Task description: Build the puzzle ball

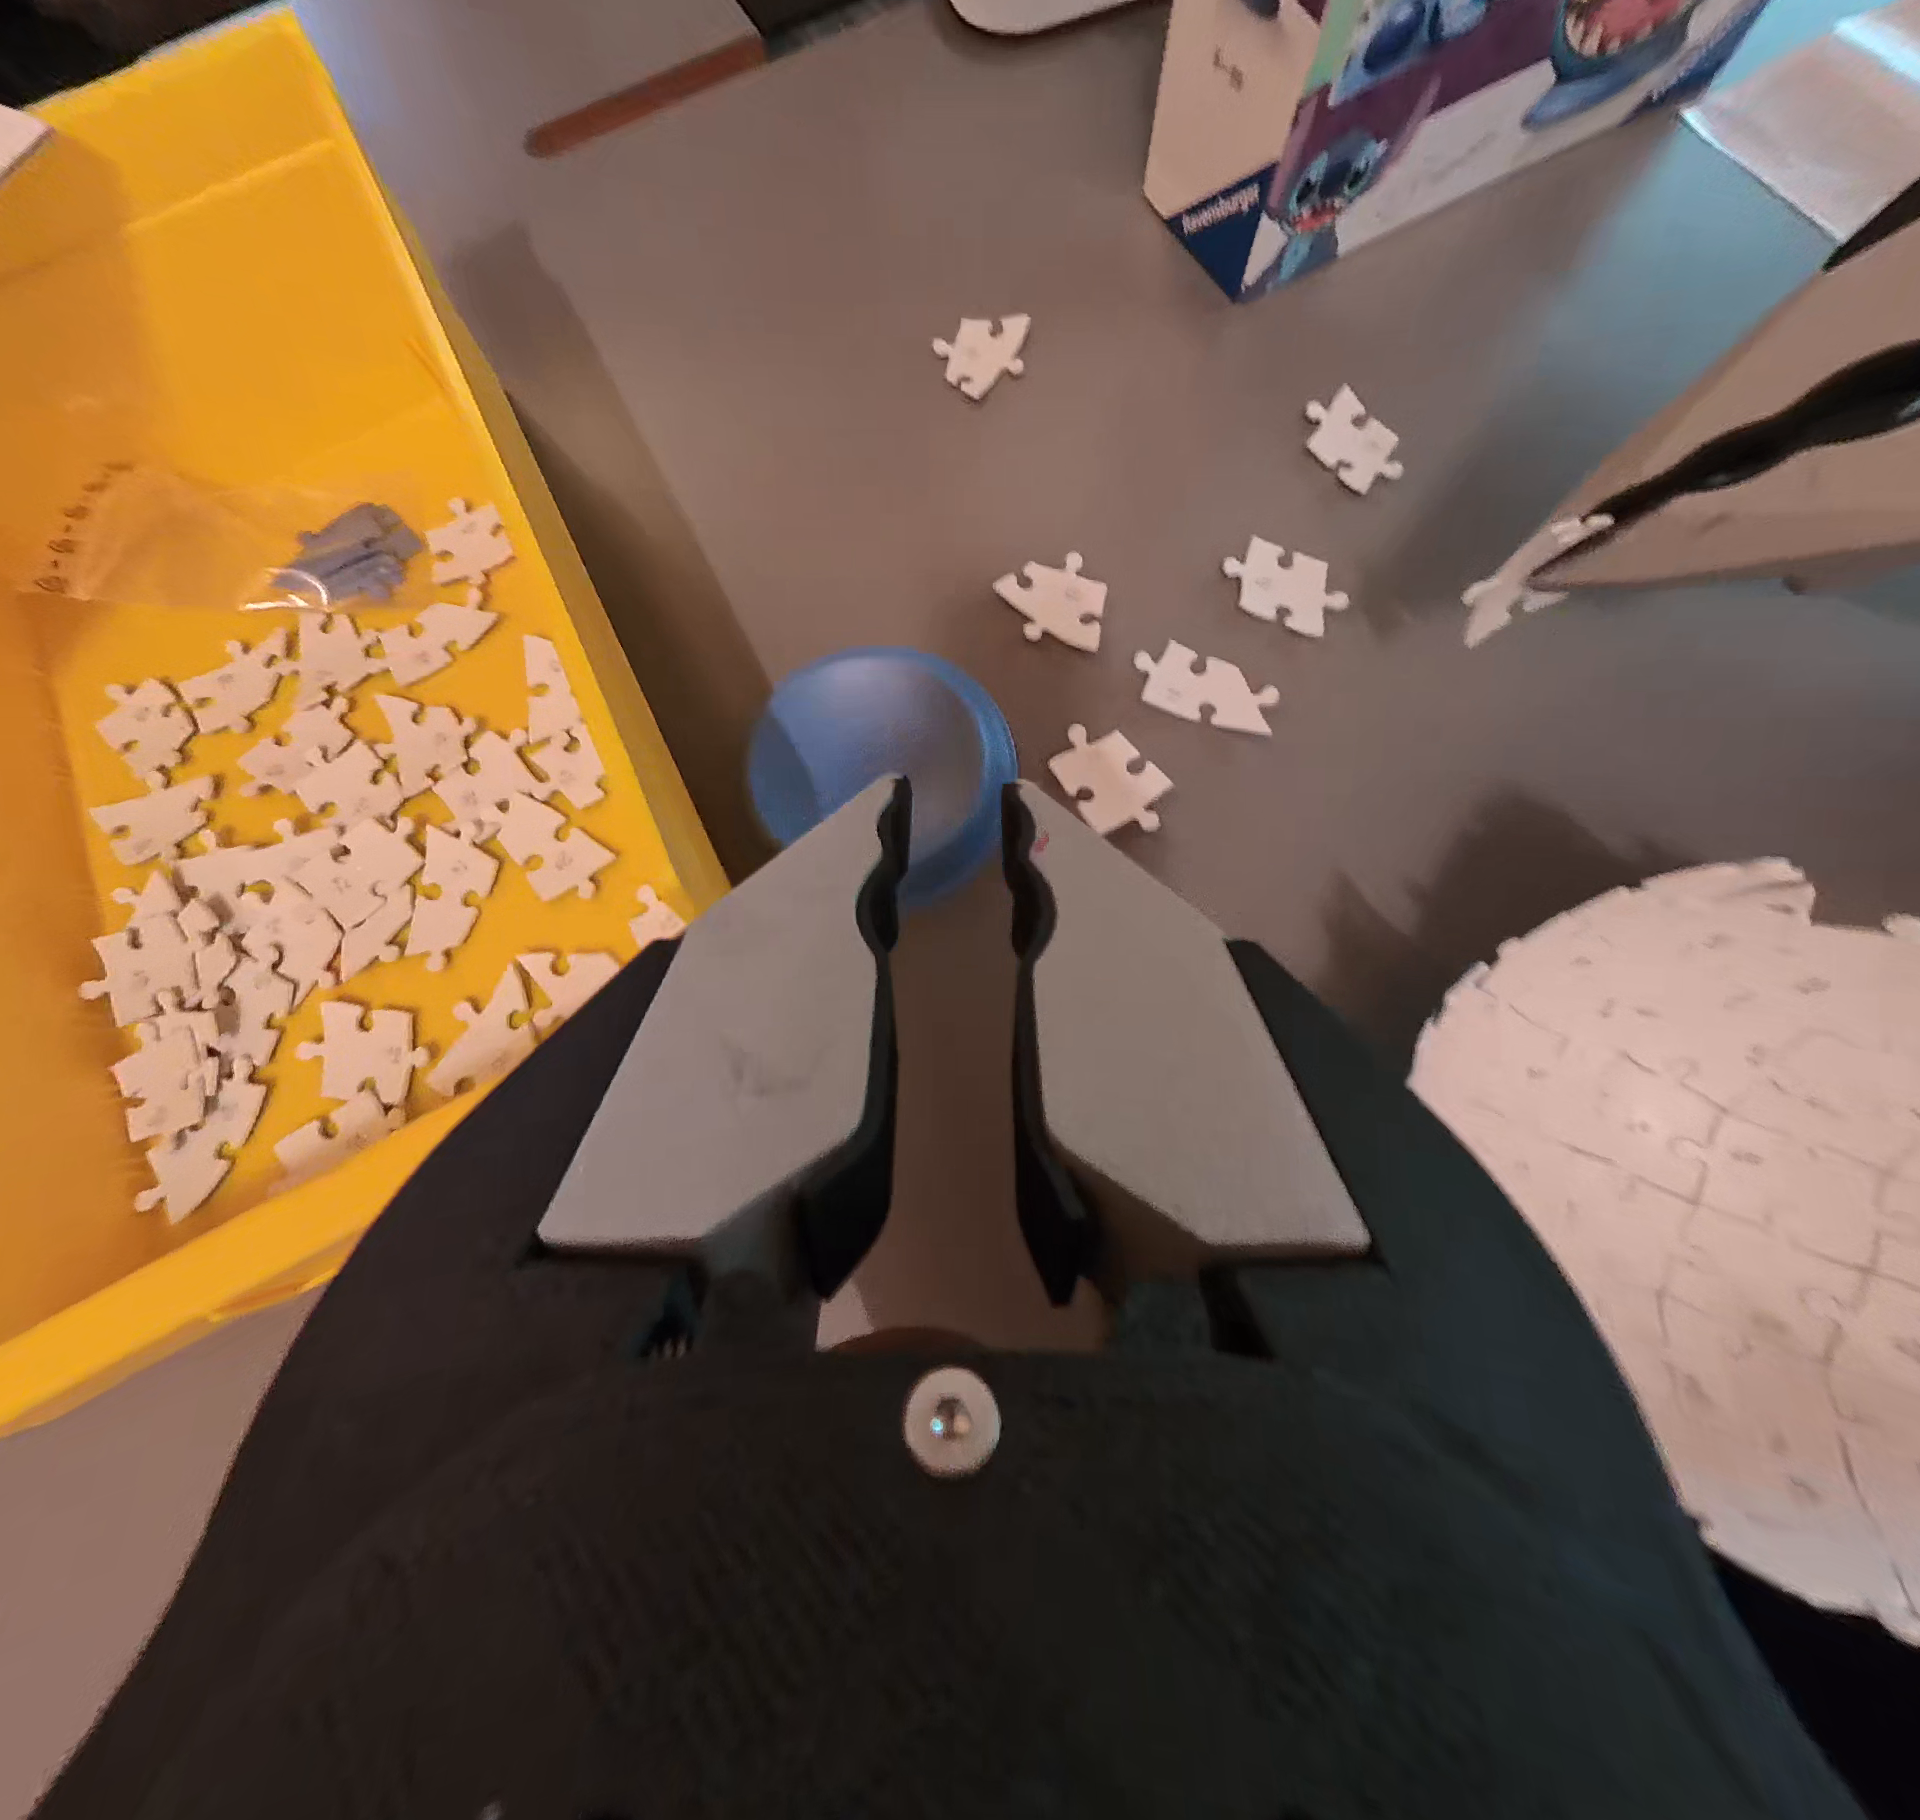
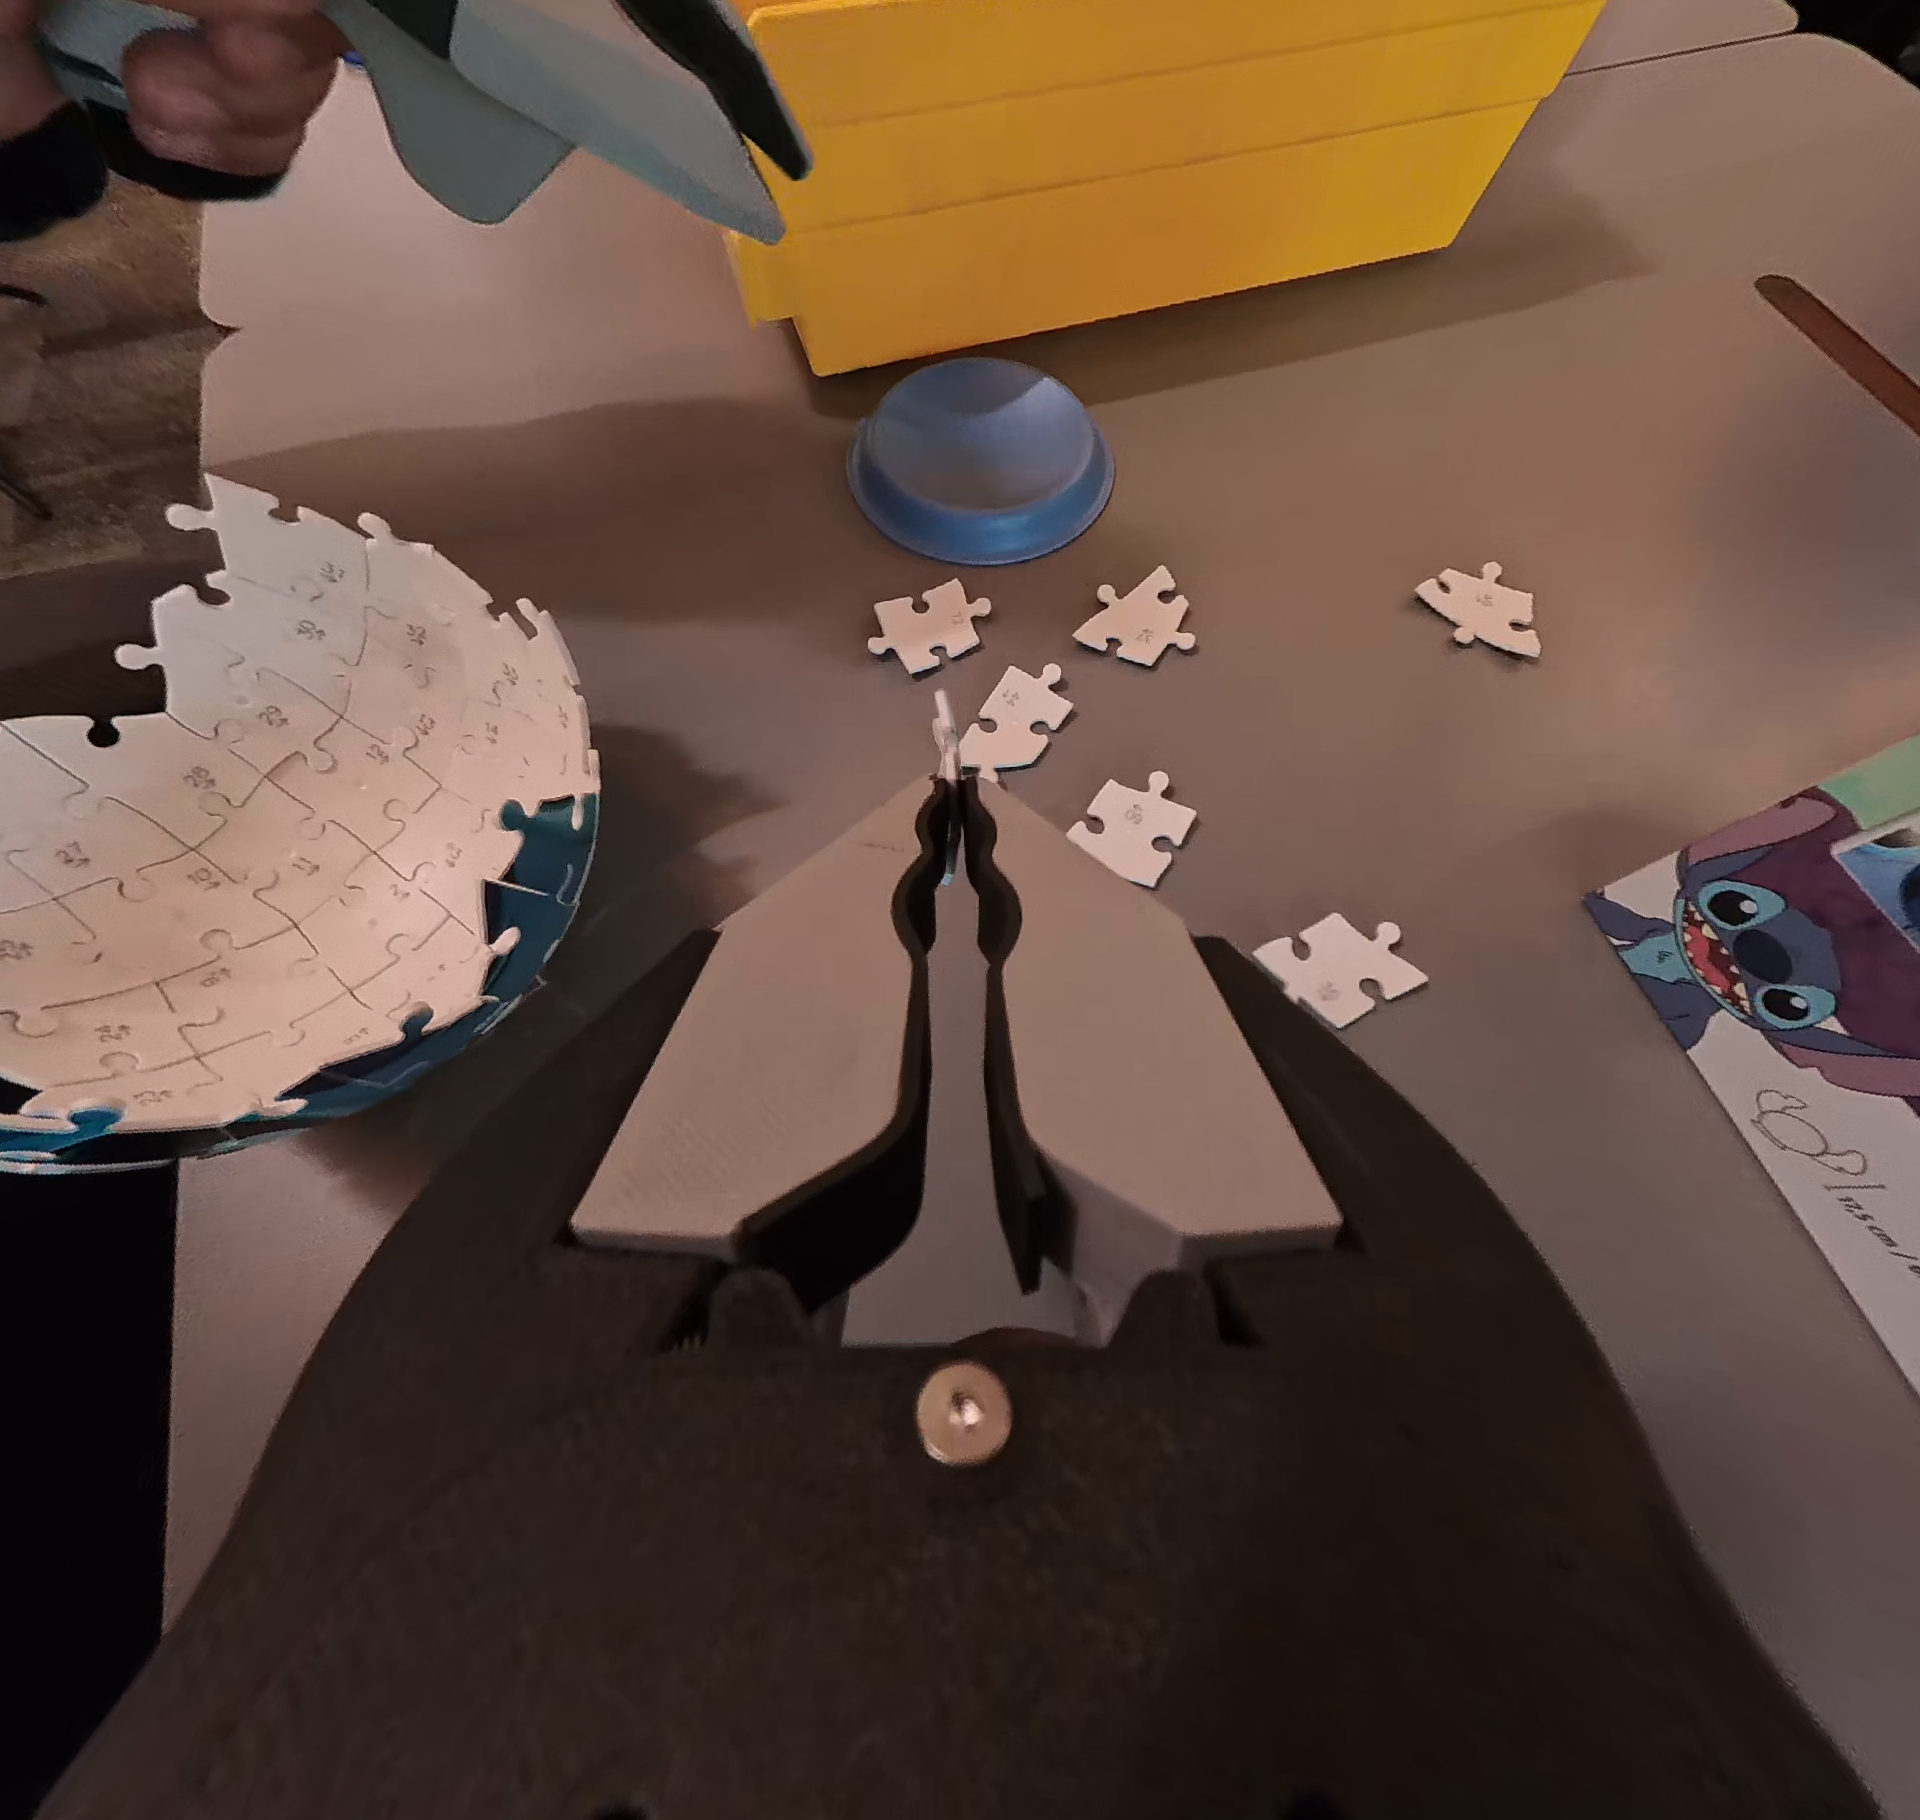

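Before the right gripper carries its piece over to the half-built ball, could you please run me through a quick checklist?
1. Piece gripped: the right gripper has its jaws shut on a puzzle piece held edge-on. Ok.
2. Secure hold: only the edge of the piece is pinched at the tips. Cannot tell.
3. Target ready: the half-built ball lies open side up on the table. Ok.
4. Ball steadied: the left gripper is open and empty, over the blue stand, not on the ball. Not ok.
5. Right piece for the gap: its number is not readable. Cannot tell.
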The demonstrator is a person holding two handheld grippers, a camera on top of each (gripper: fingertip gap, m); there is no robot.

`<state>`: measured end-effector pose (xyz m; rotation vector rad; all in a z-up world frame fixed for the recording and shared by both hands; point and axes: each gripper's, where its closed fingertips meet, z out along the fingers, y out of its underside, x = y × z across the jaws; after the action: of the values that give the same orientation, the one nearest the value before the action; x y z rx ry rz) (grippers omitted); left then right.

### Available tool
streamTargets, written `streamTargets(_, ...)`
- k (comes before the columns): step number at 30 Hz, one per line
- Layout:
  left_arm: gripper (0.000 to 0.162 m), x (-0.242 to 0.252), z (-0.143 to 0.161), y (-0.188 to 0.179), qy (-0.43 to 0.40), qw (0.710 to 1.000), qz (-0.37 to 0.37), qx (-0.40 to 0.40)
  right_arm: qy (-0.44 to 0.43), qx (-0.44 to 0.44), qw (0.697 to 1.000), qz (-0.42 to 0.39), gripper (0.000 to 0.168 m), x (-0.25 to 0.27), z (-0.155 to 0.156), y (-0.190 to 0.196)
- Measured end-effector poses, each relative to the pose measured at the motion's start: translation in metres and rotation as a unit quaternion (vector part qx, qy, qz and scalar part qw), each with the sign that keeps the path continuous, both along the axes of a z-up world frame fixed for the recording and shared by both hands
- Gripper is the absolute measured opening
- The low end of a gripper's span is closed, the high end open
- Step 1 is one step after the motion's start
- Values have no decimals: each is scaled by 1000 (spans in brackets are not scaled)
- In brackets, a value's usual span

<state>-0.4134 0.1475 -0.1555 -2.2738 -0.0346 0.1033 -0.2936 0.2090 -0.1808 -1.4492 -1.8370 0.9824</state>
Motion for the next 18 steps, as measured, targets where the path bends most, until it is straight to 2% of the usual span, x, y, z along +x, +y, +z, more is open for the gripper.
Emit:
streamTargets(5,17,9,9,-22,5,997,-54,-48,13,-6,1000,21,0,0,5,-9)
streamTargets(10,21,31,24,-28,-14,991,-124,-55,49,-26,995,86,0,6,23,-36)
streamTargets(18,25,57,-5,-24,-76,974,-198,-81,26,-34,989,143,0,5,35,-63)
